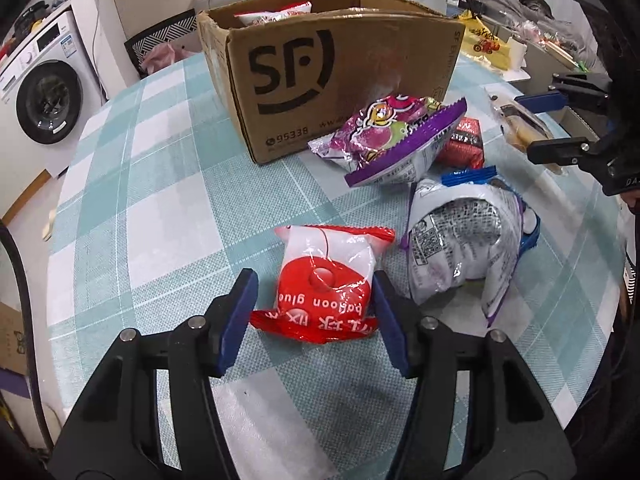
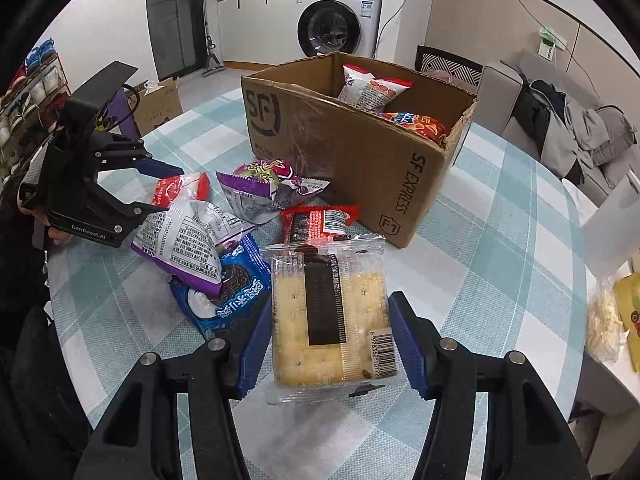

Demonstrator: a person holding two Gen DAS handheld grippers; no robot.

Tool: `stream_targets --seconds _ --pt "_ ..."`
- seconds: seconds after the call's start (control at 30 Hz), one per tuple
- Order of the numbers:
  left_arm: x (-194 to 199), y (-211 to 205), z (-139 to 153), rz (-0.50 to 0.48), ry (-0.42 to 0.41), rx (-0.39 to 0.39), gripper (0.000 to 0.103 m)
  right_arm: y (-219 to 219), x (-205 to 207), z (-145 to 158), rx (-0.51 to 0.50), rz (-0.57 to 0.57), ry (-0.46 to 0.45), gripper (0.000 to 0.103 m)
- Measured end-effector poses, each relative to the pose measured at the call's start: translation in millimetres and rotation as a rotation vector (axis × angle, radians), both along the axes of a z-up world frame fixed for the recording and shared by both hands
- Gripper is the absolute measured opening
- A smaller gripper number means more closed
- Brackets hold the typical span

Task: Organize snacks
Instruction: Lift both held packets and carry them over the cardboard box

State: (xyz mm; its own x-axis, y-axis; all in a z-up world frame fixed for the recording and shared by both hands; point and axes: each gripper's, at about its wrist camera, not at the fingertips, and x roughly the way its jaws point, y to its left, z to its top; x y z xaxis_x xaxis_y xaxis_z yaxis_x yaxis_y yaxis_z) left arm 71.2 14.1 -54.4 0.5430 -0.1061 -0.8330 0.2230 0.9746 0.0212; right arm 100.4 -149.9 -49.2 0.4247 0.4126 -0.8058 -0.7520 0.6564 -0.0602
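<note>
My left gripper point(image 1: 314, 312) is open around a red and white "balloon glue" packet point(image 1: 326, 280) lying on the checked tablecloth; the right pad touches it, the left stands apart. My right gripper point(image 2: 332, 340) is open astride a clear cracker packet point(image 2: 332, 320) with a dark label. Between them lie a white and purple bag point(image 1: 460, 248), a blue cookie packet point(image 2: 228, 296), a purple candy bag point(image 1: 392, 140) and a small red packet point(image 2: 320, 220). The open SF cardboard box point(image 1: 320, 80) holds a few snack bags point(image 2: 372, 88).
The round table point(image 1: 160, 184) carries a yellow bag point(image 1: 486, 46) and clutter at its far right edge. A washing machine point(image 2: 336, 24), a sofa with clothes point(image 2: 568, 120) and a patterned chair point(image 2: 448, 64) stand around the table.
</note>
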Motion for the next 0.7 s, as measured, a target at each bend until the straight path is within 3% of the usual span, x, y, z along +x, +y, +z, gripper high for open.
stream_targets --seconds 0.23,0.7 --pt "-0.7 12.6 18.3 0.021 -0.049 -0.078 0.047 -2.6 -1.3 7.1 0.023 0.001 -0.02 0.059" --pt "-17.1 16.9 79.3 0.096 -0.233 -0.138 0.047 -9.8 -4.6 39.5 0.149 -0.033 -0.085 0.059"
